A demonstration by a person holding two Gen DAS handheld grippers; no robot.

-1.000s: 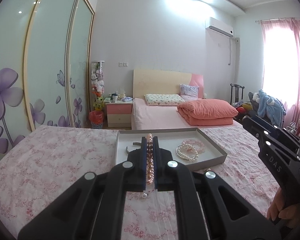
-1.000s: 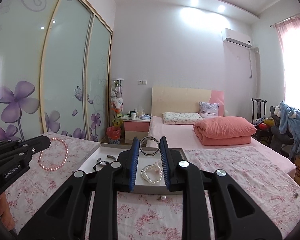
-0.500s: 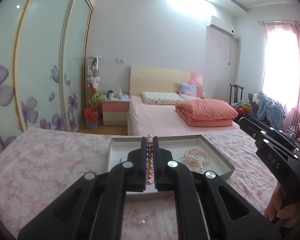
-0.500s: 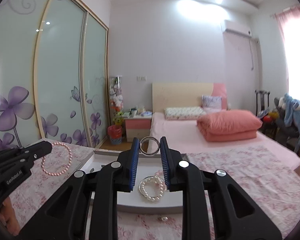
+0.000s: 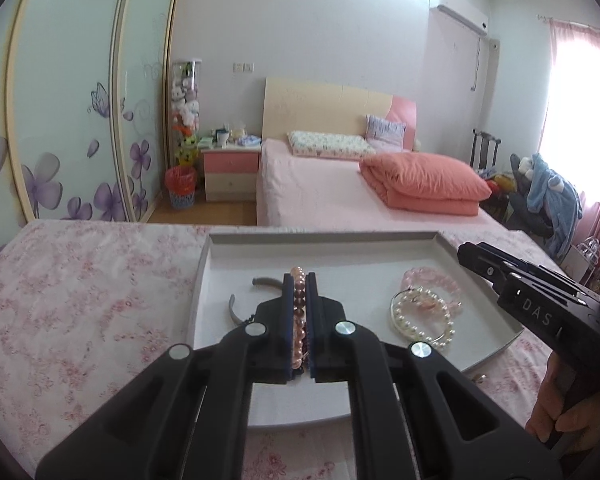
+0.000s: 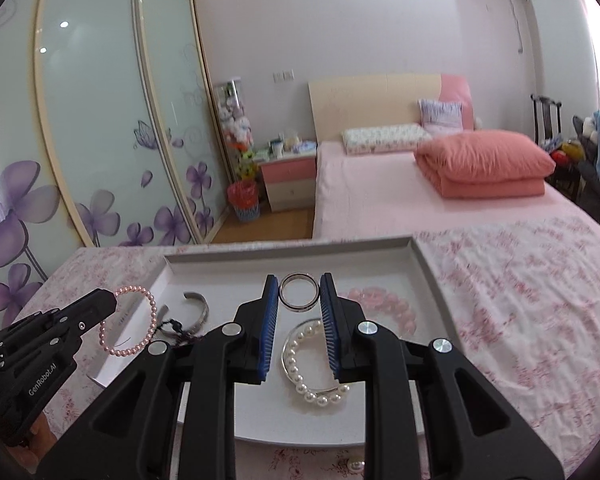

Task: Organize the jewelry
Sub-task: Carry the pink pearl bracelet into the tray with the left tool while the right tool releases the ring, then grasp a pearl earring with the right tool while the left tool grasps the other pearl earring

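Observation:
A grey tray [image 5: 380, 237] lies on the floral bedspread; it also shows in the right wrist view [image 6: 292, 254]. My left gripper [image 5: 299, 280] is shut on a pink pearl bracelet [image 5: 299, 304], held over the tray's left part. From the right wrist view that bracelet [image 6: 132, 322] hangs from the left gripper's tips. My right gripper [image 6: 299, 282] is shut on a silver ring [image 6: 299, 298] above the tray's middle. In the tray lie a white pearl bracelet [image 6: 312, 376], a pink bead bracelet [image 6: 384, 306] and a silver cuff [image 6: 198, 308].
A dark cord bracelet [image 6: 176, 326] lies by the cuff. A loose pearl [image 6: 355, 466] sits on the bedspread in front of the tray. Behind are a pink bed [image 5: 340, 196], a nightstand [image 5: 230, 168] and a sliding wardrobe [image 5: 72, 92].
Both grippers have moved forward and down over the tray, each still holding its piece. The tray now looks larger and closer.

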